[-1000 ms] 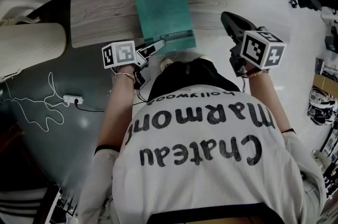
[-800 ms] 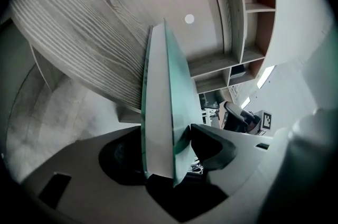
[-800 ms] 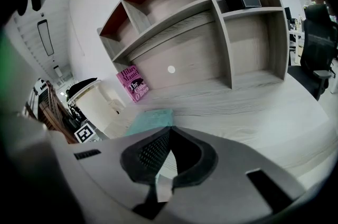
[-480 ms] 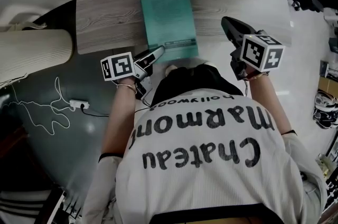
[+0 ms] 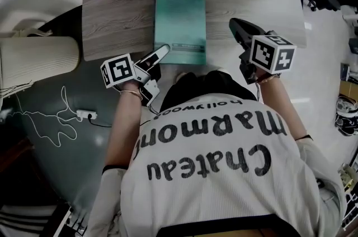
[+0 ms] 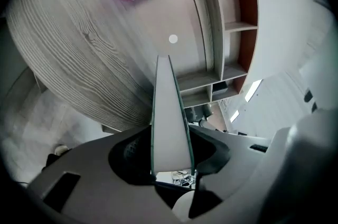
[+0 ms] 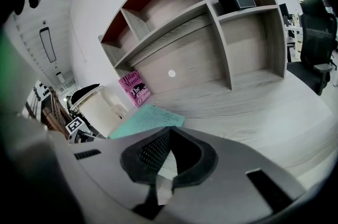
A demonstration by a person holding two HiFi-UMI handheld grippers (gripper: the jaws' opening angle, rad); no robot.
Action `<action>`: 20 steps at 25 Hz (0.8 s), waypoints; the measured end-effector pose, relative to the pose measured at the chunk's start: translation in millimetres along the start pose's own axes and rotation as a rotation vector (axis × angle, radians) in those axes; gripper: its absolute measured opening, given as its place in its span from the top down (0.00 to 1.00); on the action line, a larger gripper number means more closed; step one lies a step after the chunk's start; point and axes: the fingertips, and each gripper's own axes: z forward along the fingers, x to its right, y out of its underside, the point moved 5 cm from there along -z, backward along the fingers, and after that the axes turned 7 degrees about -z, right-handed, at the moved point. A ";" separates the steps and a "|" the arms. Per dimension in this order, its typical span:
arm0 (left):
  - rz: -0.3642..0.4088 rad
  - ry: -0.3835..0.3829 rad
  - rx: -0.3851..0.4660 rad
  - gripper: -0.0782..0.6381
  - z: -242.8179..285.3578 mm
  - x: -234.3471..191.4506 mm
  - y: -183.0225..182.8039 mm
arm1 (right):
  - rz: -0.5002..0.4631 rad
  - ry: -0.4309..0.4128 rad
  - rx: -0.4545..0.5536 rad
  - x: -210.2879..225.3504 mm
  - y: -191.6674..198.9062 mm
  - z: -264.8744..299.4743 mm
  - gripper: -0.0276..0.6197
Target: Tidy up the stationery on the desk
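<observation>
Teal thin notebook [image 5: 180, 15]: lying on the grey wood-grain counter [image 5: 117, 12], between the two tongs. Since half a second ago it has swung squarer, and its long edges now run nearly straight up the head view.
Left tongs [image 5: 156, 56]: clamped on the notebook's near left corner, with the cover edge-on between the jaws. They reach up and to the right from a bent forearm.
Right tongs [image 5: 235, 24]: jaws together with nothing in them, just right of the notebook. They have hardly moved and point up and to the left.
</observation>
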 end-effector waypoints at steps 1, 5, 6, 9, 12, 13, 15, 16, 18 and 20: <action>-0.015 0.018 0.004 0.65 -0.2 1.8 -0.3 | 0.003 0.002 0.004 0.6 -0.5 -1.0 0.94; -0.049 0.080 0.014 0.65 1.4 12.3 1.5 | 0.005 0.009 0.014 4.4 -3.6 -7.1 0.94; -0.063 0.102 0.022 0.65 2.0 15.8 1.4 | 0.004 0.012 0.017 5.9 -4.4 -9.1 0.94; -0.081 0.196 0.042 0.65 1.7 30.0 -2.8 | 0.021 -0.014 0.042 9.7 -9.4 -14.7 0.94; -0.056 0.299 0.055 0.65 -3.5 49.9 -11.8 | 0.068 -0.126 0.064 8.5 -22.2 -16.6 0.94; -0.038 0.328 0.060 0.65 -7.0 56.5 -15.3 | 0.085 -0.167 0.068 6.2 -28.1 -16.8 0.93; 0.008 0.377 0.068 0.65 -19.1 66.9 -22.1 | 0.107 -0.269 0.077 -6.3 -41.2 -16.0 0.78; 0.036 0.400 0.070 0.65 -28.5 70.3 -24.9 | 0.107 -0.329 0.080 -17.5 -48.0 -14.5 0.70; 0.093 0.446 0.073 0.65 -50.8 74.8 -28.7 | 0.091 -0.443 0.085 -43.6 -62.8 -10.5 0.60; 0.139 0.495 0.077 0.65 -67.6 80.2 -30.4 | 0.079 -0.533 0.085 -61.8 -79.7 -6.2 0.52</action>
